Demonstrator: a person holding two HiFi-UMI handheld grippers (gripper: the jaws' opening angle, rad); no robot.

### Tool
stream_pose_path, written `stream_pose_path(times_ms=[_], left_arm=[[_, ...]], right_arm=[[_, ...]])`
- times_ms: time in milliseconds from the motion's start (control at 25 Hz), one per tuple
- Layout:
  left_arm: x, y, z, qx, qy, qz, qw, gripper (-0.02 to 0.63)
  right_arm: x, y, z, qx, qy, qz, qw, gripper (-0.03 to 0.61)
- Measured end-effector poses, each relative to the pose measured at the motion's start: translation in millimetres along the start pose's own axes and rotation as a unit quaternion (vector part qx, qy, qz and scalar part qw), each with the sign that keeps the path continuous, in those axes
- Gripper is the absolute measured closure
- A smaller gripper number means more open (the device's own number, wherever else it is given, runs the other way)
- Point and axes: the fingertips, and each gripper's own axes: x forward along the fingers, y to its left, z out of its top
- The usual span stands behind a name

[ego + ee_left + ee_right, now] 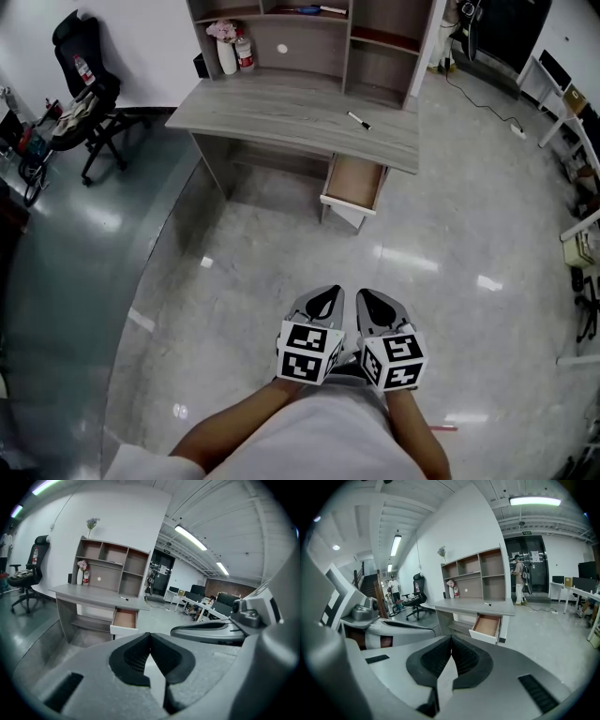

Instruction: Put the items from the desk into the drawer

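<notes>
A black marker pen lies on the right part of the grey desk, just above the open drawer under that end. The left gripper and right gripper hang side by side by the person's body, well apart from the desk. Each has its jaw tips met, holding nothing. The approach likely comes first: step close, part one gripper's jaws, then close across the pen's barrel.

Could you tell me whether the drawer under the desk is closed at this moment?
No, the drawer is pulled out from under the desk, with its brown inside open to the head view.
</notes>
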Motion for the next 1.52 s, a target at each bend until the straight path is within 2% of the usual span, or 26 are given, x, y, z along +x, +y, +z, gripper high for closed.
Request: stream_pose_path(times_ms=[360, 560, 880, 1520], left_arm=[[4.0, 25.2, 6.5, -0.011, -0.008, 0.011, 0.9998, 0.612], [18.7, 35.3, 8.9, -0.013, -0.003, 0.022, 0.9997, 0.612], [74.0, 42.1, 28.5, -0.011, 0.006, 0.037, 0.9992, 0.612], [186.1, 50.7, 72.8, -0.013, 0.048, 0.062, 0.9968, 0.612]], right_arm=[[21.9, 4.9, 7.7, -0.004, 0.002, 0.006, 1.000, 0.577], [37.3, -7.9, 10.1, 0.007, 0.001, 0.013, 1.000, 0.577], [73.9, -51.9, 24.5, 0.002, 0.003, 0.030, 1.000, 0.577], [148.9, -144.8, 60.9, 0.029, 0.029, 0.073, 0.996, 0.577]])
